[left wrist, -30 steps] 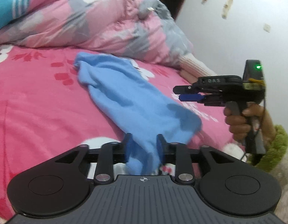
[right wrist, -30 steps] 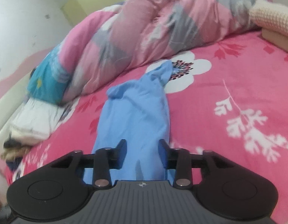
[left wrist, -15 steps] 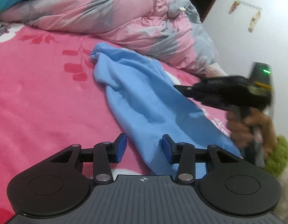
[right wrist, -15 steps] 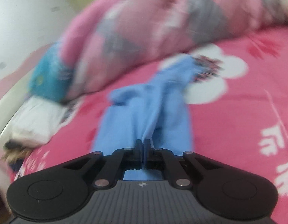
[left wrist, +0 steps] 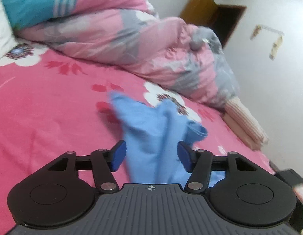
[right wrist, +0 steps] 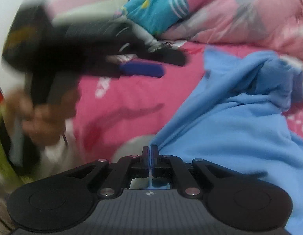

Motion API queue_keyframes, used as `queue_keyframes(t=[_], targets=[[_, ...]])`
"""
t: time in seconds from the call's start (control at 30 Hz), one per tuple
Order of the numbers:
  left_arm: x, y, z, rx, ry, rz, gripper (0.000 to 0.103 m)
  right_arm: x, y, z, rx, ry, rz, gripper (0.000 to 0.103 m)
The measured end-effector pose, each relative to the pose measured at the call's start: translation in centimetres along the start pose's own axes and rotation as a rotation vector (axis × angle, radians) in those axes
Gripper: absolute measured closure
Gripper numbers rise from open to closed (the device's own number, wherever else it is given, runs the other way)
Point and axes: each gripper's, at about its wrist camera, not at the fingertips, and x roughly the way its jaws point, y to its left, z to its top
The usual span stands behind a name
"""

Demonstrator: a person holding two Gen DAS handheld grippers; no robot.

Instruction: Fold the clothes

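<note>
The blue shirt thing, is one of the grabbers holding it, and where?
Yes. The right gripper is shut on an edge of the blue garment. The left gripper is opening; the cloth lies between its pads, unpinched.

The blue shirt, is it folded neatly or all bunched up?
Bunched up. The blue shirt lies rumpled on the pink bedsheet, one edge pinched in the right tool.
</note>
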Motion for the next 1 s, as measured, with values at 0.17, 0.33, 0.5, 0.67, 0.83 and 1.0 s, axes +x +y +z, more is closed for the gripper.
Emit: queue_keyframes(t=[0.17, 0.33, 0.5, 0.67, 0.83, 1.0], targets=[[2.8, -1.0, -0.8, 0.071, 0.067, 0.051, 0.038, -4.7, -0.4, -0.3, 0.009, -0.072, -0.01, 0.096], [4.0, -0.8, -1.0, 0.067, 0.059, 0.097, 0.067, -10.3, -6.4, -0.7, 0.208, -0.211, -0.136, 0.071], [3.2, -0.7, -0.4, 0.08, 0.008, 0.157, 0.099, -9.8, -13.2, -2.2, 0.486, -0.186, -0.281, 0.056], [1.9, 0.2, 1.1, 0.094, -0.059, 0.263, 0.101, -7.5, -12.7, -3.7, 0.536, -0.142, -0.103, 0.091], [0.9, 1.0, 2.3, 0.106, -0.122, 0.367, 0.102, -6.2, -8.4, -4.1, 0.476, -0.131, 0.086, 0.093], [0.5, 1.3, 3.5, 0.097, -0.141, 0.424, 0.101, -4.7, -4.8, -3.9, 0.369, -0.125, 0.151, 0.093]])
